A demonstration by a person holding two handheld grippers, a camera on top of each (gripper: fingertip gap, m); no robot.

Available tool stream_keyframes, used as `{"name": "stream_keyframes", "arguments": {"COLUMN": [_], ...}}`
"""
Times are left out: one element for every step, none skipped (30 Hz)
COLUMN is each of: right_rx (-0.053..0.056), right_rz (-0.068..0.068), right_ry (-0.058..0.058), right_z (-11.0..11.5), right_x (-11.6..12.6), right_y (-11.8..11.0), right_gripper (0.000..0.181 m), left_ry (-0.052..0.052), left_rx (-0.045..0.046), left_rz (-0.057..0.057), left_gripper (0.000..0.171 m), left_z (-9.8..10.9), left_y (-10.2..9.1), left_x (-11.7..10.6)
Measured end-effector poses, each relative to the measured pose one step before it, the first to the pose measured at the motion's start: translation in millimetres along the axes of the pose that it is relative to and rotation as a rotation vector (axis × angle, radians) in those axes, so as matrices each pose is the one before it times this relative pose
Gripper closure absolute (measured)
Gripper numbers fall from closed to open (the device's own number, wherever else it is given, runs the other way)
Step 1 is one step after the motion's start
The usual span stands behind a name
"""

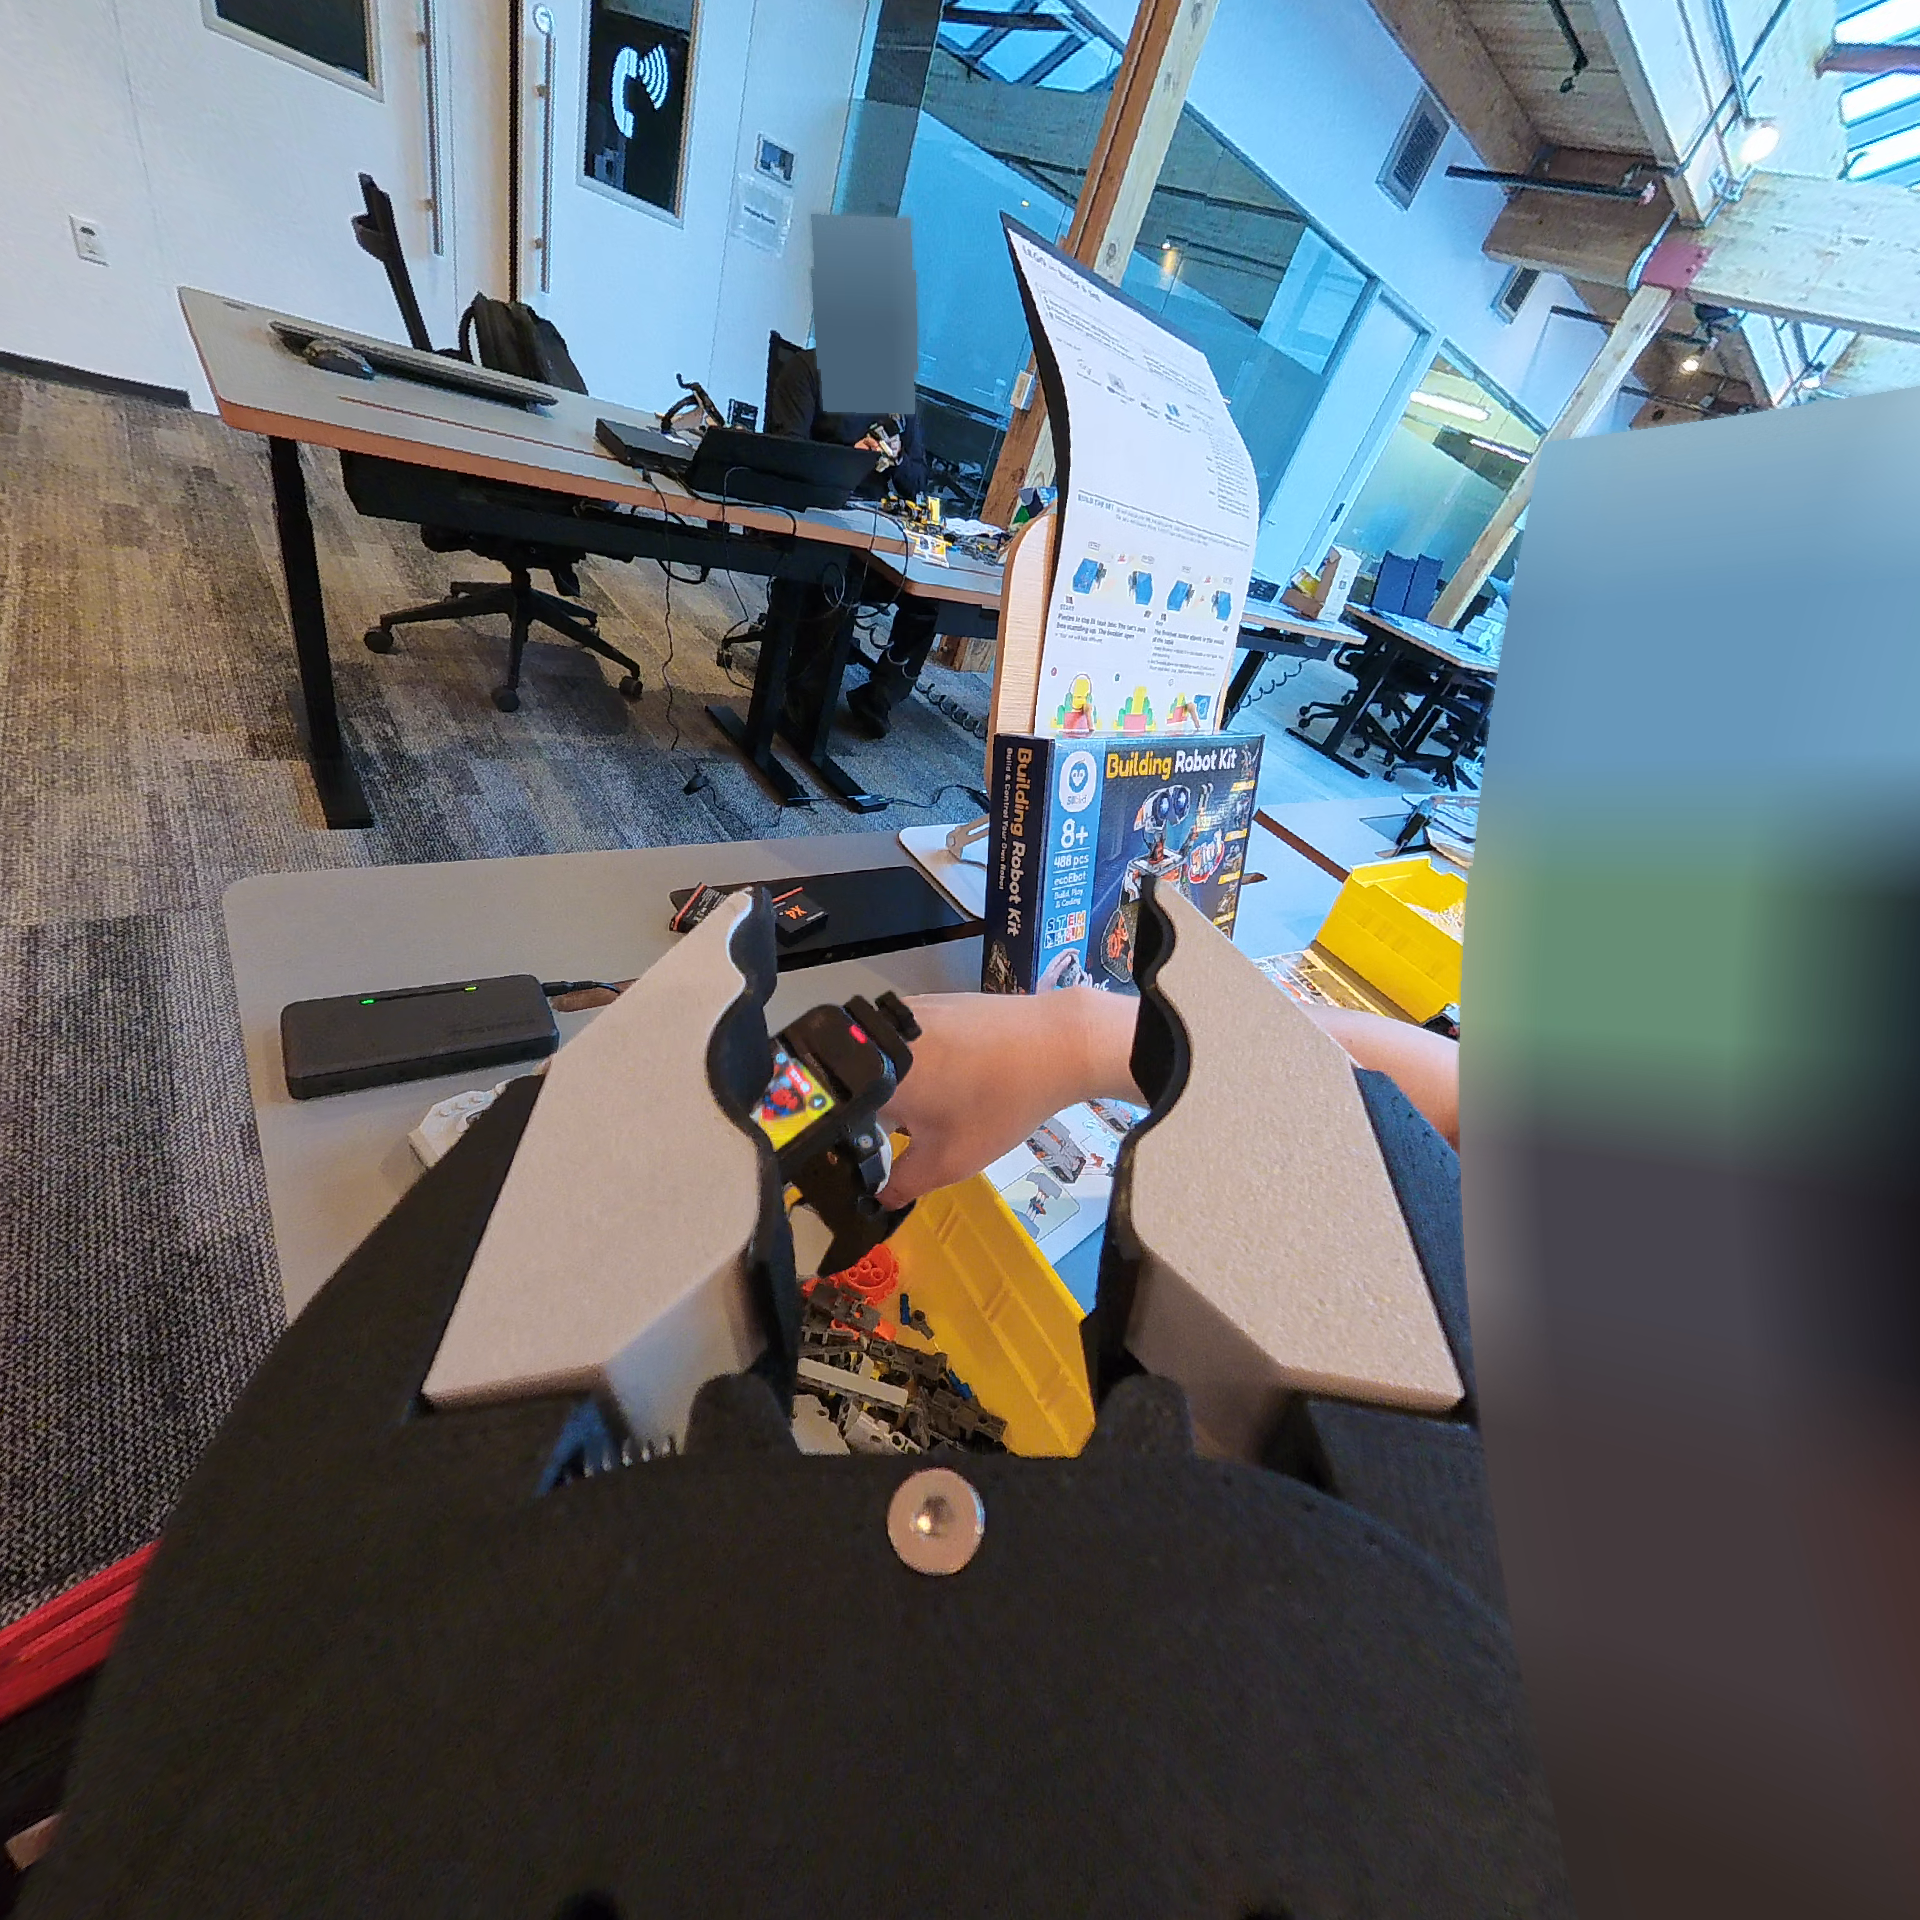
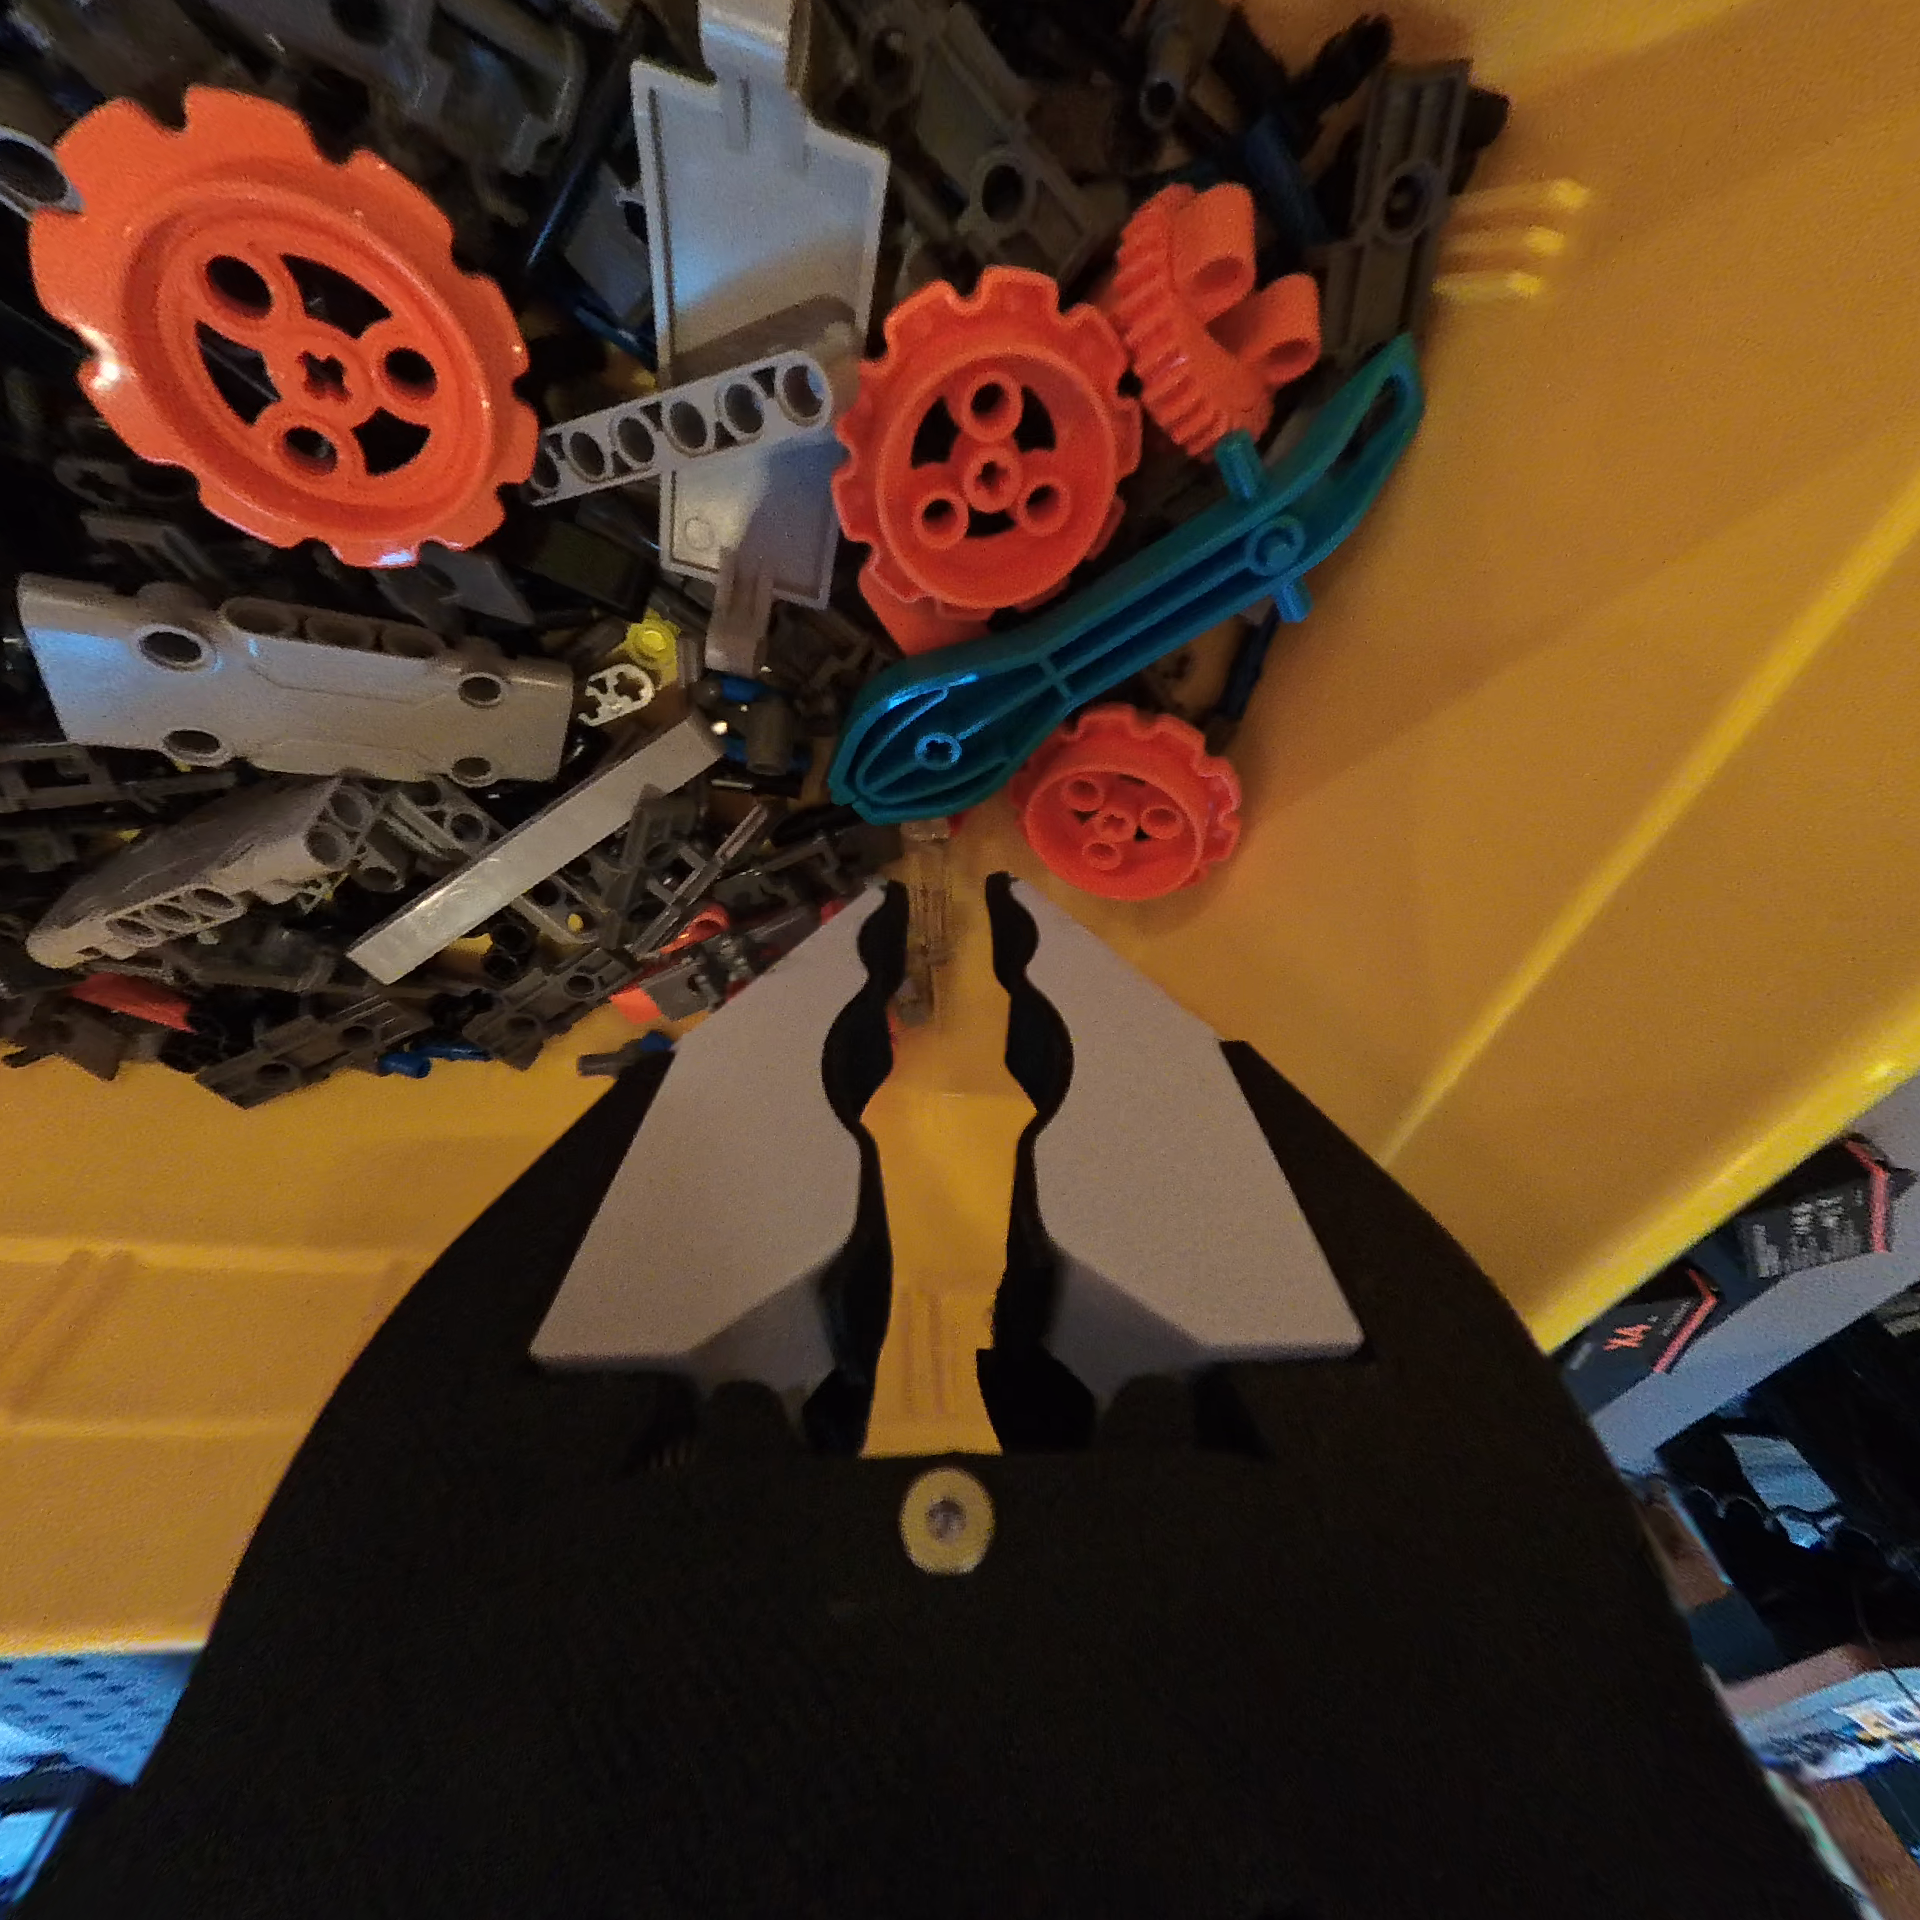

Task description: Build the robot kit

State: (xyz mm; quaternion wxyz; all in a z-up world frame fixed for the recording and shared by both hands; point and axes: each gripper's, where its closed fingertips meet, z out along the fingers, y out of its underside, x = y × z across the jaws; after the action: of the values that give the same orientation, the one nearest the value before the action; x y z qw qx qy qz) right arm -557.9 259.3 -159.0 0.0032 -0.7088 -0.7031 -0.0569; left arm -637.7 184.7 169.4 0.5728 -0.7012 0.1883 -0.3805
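Left tongs [image 1: 951, 997] spread, empty, above the yellow bin [image 1: 987, 1340]. Right tongs [image 2: 940, 914] inside it, narrowly parted around a clear pin [image 2: 928, 904], not visibly clamped; teal tool [image 2: 1101, 634] just ahead

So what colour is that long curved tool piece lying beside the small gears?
Teal, clearest in the right wrist view: the long curved piece.

Both grippers: grey wedge fingers [image 1: 623, 1174], wavy black pads [image 2: 862, 997], silver screw [image 1: 935, 1520].
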Motion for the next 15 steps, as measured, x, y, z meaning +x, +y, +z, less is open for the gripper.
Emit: {"name": "stream_keyframes", "arguments": {"right_rx": [-0.007,-0.0156,-0.0212,0.0186,0.0021,0.0011,0.0039,0.0146,0.028,0.0468,0.0681,0.0887,0.1058,0.1122,0.1208], "right_rz": [-0.0101,-0.0059,-0.0035,0.0107,-0.0032,-0.0004,0.0002,0.0042,0.01,0.0153,0.0208,0.029,0.0357,0.0371,0.0348], "right_ry": [0.0192,0.001,-0.0281,-0.0161,0.0003,-0.0013,0.0095,0.0184,0.015,0.0078,0.0135,0.0208,0.0165,0.0095,0.0178], "right_z": [1.46,3.0,3.24,-0.46,-0.12,-0.13,-0.49,-1.67,-3.66,-6.26,-9.5,-12.84,-15.79,-17.84,-20.08], "right_x": [2.51,-0.17,-4.37,-1.97,0.49,-0.24,0.96,1.87,1.13,0.0,0.77,1.99,1.58,0.91,2.17], "right_y": [0.31,1.52,2.26,-4.12,-1.06,-0.14,0.13,-0.09,-0.18,-1.12,-2.5,-3.5,-4.36,-4.39,-5.04], "right_gripper": [0.168,0.168,0.17,0.174,0.174,0.175,0.175,0.175,0.175,0.175,0.175,0.175,0.175,0.175,0.175], "left_ry": [0.0003,0.0008,0.0008,-0.0001,-0.0004,0.0004,0.0007,-0.0001,-0.0008,0.0001,0.0015,0.0012,-0.0004,-0.0006,0.0003], "left_rx": [-0.00157,-0.00193,-0.00177,-0.0022,-0.00184,-0.00197,-0.00215,-0.00207,-0.00044,0.00142,0.00289,0.00238,0.00213,0.00256,0.00277], "left_rz": [0.0001,0.0008,0.0016,0.0014,0.0004,-0.0008,-0.0008,-0.0001,0.0001,-0.0005,-0.0005,-0.0004,-0.0008,-0.0013,-0.0019], "left_gripper": [0.105,0.105,0.105,0.105,0.105,0.105,0.105,0.105,0.105,0.105,0.105,0.105,0.105,0.105,0.105], "left_z": [0.32,0.16,0.25,0.29,0.23,0.28,0.13,0.07,-0.11,-0.19,-0.31,-0.41,-0.37,-0.41,-0.26], "left_y": [0.23,0.34,0.33,0.36,0.35,0.29,0.42,0.34,0.05,-0.22,-0.52,-0.33,-0.37,-0.45,-0.49], "left_x": [0.15,0.31,0.32,0.14,-0.07,-0.08,-0.05,-0.12,-0.18,-0.07,0.09,0.08,-0.31,-0.37,-0.21]}}
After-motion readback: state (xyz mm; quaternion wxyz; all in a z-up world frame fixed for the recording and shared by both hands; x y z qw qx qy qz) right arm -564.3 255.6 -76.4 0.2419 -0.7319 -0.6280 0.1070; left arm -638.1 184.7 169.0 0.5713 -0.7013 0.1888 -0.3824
